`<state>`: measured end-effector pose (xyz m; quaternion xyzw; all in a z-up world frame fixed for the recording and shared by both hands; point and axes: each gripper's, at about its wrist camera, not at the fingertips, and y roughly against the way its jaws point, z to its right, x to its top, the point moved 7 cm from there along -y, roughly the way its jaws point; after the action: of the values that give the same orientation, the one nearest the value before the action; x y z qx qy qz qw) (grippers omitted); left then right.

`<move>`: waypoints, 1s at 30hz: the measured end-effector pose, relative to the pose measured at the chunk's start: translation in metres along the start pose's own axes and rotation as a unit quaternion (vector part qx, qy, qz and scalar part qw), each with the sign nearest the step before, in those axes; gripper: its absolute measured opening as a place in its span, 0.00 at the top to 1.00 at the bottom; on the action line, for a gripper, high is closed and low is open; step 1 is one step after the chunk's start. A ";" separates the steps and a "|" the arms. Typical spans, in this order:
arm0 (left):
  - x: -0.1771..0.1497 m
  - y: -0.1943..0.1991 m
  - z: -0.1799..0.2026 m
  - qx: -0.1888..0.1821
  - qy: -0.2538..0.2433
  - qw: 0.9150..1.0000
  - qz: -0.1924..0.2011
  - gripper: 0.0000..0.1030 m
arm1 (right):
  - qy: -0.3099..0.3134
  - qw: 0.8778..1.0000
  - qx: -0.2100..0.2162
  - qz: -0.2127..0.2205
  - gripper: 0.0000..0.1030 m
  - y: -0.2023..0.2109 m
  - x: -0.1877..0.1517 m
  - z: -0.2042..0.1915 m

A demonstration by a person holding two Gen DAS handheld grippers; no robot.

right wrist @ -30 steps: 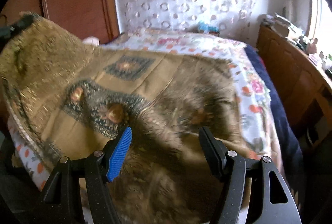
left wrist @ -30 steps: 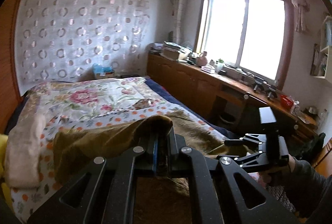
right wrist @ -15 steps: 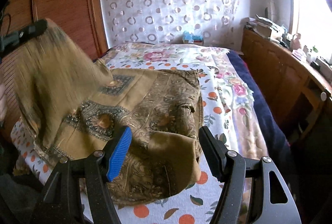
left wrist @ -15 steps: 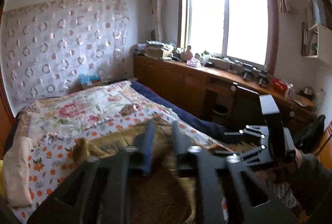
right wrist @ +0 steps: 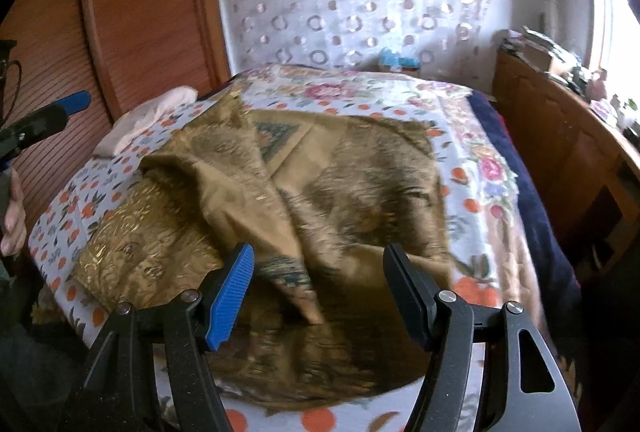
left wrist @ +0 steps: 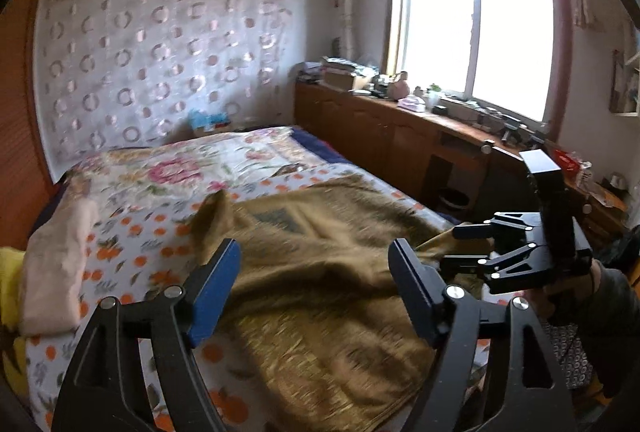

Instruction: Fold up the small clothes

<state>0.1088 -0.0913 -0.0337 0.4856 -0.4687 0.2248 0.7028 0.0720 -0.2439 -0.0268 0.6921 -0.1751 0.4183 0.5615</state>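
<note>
A brown-gold patterned cloth (left wrist: 320, 272) lies rumpled on the bed, one corner folded over itself; it also shows in the right wrist view (right wrist: 320, 184). My left gripper (left wrist: 316, 284) is open and empty, held just above the cloth's near part. My right gripper (right wrist: 320, 288) is open and empty above the cloth's near edge. The right gripper also shows in the left wrist view (left wrist: 460, 248), at the cloth's right edge. The left gripper's tip shows at the far left of the right wrist view (right wrist: 48, 116).
The bed has a floral and orange-dotted cover (left wrist: 132, 232). A folded pale pink garment (left wrist: 56, 256) lies at its left side. A wooden cabinet run (left wrist: 400, 136) with clutter stands to the right under the window. A wooden wardrobe (right wrist: 132, 12) stands on the left.
My left gripper has opened and let go of the cloth. The lifted part of the cloth has dropped onto the bed. The right gripper has stayed open.
</note>
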 end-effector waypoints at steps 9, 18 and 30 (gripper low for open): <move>-0.030 -0.003 -0.035 0.032 0.027 0.999 -0.020 0.25 | 0.061 0.997 0.020 -0.047 0.37 -0.045 -0.001 -0.025; -0.037 0.001 -0.046 0.036 0.037 0.998 -0.020 0.25 | 0.084 0.996 0.006 -0.040 0.93 -0.056 0.006 -0.015; -0.034 0.003 -0.045 0.036 0.035 0.999 -0.016 0.25 | 0.077 0.994 -0.022 0.080 0.95 0.013 0.055 -0.009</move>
<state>0.1112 -0.0450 -0.0663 0.5096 -0.4276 0.2474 0.7045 0.0917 -0.2272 0.0243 0.6288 -0.1954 0.5103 0.5533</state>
